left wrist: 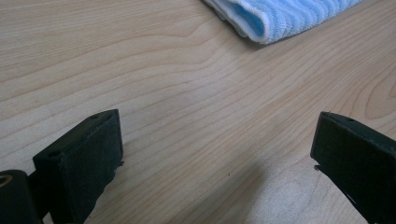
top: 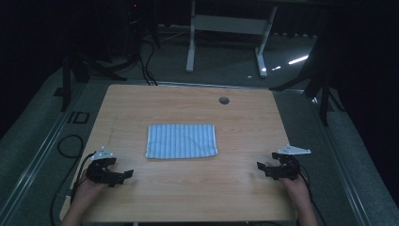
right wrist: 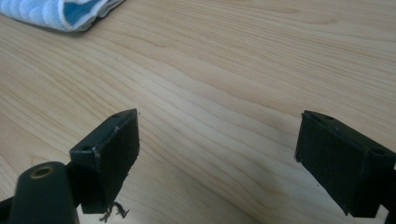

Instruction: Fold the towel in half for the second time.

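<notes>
High view: a folded blue-and-white striped cloth (top: 181, 141) lies flat at the middle of the light wooden table (top: 235, 188), its long edges running across. The left gripper (top: 123, 175) rests near the table's front left, the right gripper (top: 261, 167) near the front right. Both are well apart from the cloth and carry nothing. A small round hole (top: 224, 100) sits in the tabletop towards the far edge.

Left gripper view: both black jaws stand wide apart, with bare wood between them. The cloth's rounded folded edge (left wrist: 275, 21) shows at the top, several layers thick.

Right gripper view: jaws likewise spread wide and empty. A corner of the cloth (right wrist: 60, 14) sits top left, white hem visible over the blue layers. A bit of dark frayed thread (right wrist: 113, 212) hangs by the near jaw.

Handling, as judged: light, soft and limp. It will sag and may unfold if lifted at a single point. Not fragile; the ribbed weave should grip well against the pads. Best hold is probably a pinch at two corners or along one edge, one gripper each, jaws brought low to catch every layer.
</notes>
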### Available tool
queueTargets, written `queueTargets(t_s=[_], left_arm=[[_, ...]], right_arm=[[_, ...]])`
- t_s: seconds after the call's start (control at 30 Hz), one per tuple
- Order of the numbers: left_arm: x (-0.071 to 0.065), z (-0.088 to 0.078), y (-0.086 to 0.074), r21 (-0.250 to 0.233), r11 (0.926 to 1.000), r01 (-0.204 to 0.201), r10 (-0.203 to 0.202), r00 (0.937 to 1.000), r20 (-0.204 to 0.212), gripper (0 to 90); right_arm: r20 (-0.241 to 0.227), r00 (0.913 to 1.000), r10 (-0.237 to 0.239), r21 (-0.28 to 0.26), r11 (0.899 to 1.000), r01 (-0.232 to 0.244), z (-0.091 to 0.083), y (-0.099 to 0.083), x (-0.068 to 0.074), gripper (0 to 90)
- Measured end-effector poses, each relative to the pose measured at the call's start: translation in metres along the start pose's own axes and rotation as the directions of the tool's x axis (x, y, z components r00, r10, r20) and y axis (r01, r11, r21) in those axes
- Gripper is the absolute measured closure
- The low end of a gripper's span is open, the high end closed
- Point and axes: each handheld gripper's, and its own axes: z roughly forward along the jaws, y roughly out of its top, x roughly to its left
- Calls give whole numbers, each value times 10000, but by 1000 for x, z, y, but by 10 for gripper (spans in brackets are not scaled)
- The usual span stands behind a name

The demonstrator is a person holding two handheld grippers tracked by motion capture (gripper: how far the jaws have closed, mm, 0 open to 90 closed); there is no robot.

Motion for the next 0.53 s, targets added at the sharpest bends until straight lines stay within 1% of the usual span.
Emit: queueTargets(t_s=[0.07, 0.1, 0.13, 0.17, 0.2, 0.4, 0.53], left_arm=[[-1, 0, -1, -102, 9999, -4, 4, 10000, -3, 22], [-1, 2, -2, -61, 10000, -10, 10, 10000, -66, 22], [-2, 3, -2, 52, 9999, -93, 93, 10000, -34, 22], [-3, 4, -3, 180, 9997, -155, 153, 9998, 101, 22], [-3, 4, -3, 219, 9996, -193, 190, 9997, 122, 22], [-3, 0, -2, -86, 9998, -184, 184, 9998, 67, 22], [-3, 0, -2, -65, 9997, -243, 243, 9997, 15, 22]], right_arm=[[53, 9999, 126, -137, 9998, -126, -3, -2, -2, 133], [91, 9998, 158, -215, 9996, -156, -5, -3, -3, 133], [131, 9998, 170, -268, 9995, -166, -5, -3, -3, 133], [133, 9997, 199, -304, 9993, -195, -6, -2, -4, 133], [114, 9996, 245, -334, 9992, -241, -6, -3, -4, 133], [144, 9997, 212, -339, 9992, -208, -6, -3, -5, 133], [279, 9996, 35, -230, 9997, -29, -4, -3, -4, 133]])
